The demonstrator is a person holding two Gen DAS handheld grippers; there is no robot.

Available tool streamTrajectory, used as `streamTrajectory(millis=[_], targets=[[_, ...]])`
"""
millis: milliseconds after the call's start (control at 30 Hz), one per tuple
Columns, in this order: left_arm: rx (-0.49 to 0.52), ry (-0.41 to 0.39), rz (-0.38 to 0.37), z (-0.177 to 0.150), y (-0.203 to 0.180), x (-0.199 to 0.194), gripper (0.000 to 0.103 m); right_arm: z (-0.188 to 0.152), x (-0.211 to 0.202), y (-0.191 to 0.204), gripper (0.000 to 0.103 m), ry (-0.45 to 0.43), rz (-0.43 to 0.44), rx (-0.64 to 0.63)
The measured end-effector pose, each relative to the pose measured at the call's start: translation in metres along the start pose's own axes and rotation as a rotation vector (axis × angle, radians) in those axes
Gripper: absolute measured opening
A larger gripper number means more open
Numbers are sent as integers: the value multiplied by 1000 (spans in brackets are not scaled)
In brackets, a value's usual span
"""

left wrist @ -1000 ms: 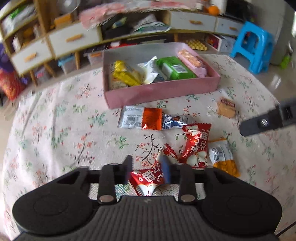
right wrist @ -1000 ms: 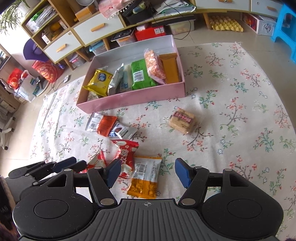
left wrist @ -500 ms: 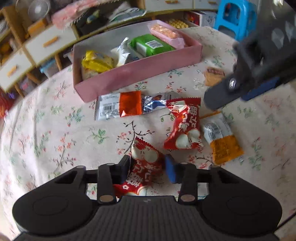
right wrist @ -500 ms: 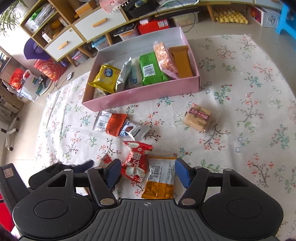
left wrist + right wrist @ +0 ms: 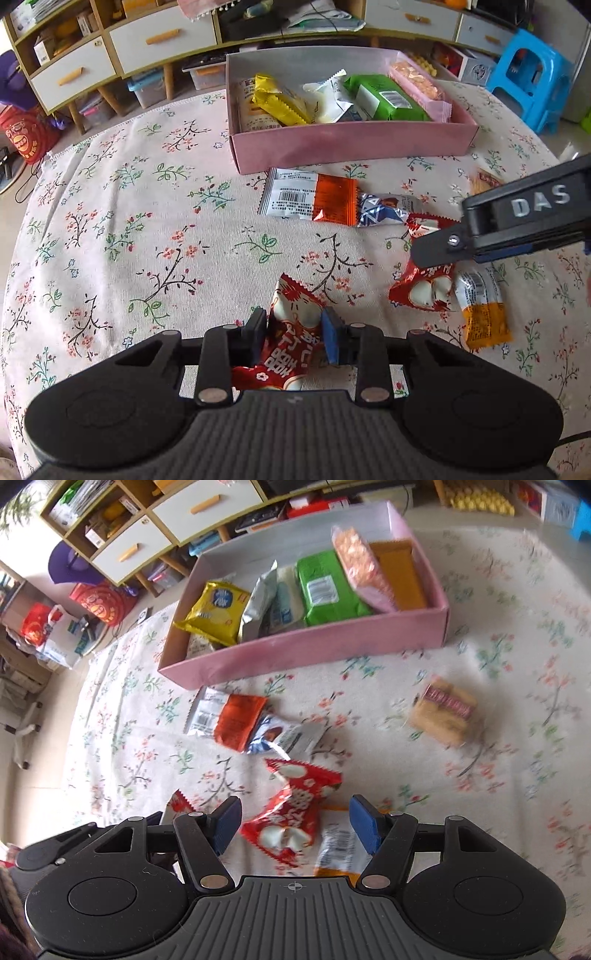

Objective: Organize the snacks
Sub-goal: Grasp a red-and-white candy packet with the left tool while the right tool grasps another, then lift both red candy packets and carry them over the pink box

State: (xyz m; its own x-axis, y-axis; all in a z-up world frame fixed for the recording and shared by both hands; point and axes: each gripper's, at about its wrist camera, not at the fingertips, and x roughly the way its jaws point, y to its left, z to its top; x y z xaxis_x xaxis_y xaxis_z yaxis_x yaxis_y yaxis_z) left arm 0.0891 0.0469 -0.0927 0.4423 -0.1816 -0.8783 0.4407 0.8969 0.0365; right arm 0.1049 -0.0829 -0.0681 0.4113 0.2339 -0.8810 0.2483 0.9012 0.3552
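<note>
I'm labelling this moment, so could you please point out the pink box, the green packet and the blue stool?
pink box (image 5: 351,146), left wrist view, front wall.
green packet (image 5: 384,96), left wrist view, top face.
blue stool (image 5: 532,79), left wrist view, seat edge.

A floral tablecloth (image 5: 155,229) carries a pink box (image 5: 351,142), loose snack packets (image 5: 314,199) and, seemingly, a biscuit pack (image 5: 445,710).

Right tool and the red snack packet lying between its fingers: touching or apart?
Apart. The right wrist view shows the right tool open, floral cloth visible either side of the red snack packet before each blue pad.
</note>
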Motion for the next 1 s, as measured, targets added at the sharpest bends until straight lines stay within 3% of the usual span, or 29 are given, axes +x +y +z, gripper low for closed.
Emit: streamTrajectory(millis=[133,300,367,433,633,767,1000], targets=[[38,10,35,-1,-6,2,45,-1,10,6,65,-13,-72,-43],[30,25,34,-2,-2,0,45,-3,15,14,63,-31,-66,-75],[27,31,22,-3,-1,-2,37,-4,16,17,53,-27,-65,-88],[26,32,29,-5,0,-4,35,-3,17,19,29,-17,-65,-94],[-31,13,31,-3,9,-13,24,0,4,17,23,-41,-27,-85],[-66,12,42,-2,14,-16,22,5,-7,13,23,-69,12,-65],[-106,-12,31,1,19,-22,18,10,-16,10,23,-102,6,-61]])
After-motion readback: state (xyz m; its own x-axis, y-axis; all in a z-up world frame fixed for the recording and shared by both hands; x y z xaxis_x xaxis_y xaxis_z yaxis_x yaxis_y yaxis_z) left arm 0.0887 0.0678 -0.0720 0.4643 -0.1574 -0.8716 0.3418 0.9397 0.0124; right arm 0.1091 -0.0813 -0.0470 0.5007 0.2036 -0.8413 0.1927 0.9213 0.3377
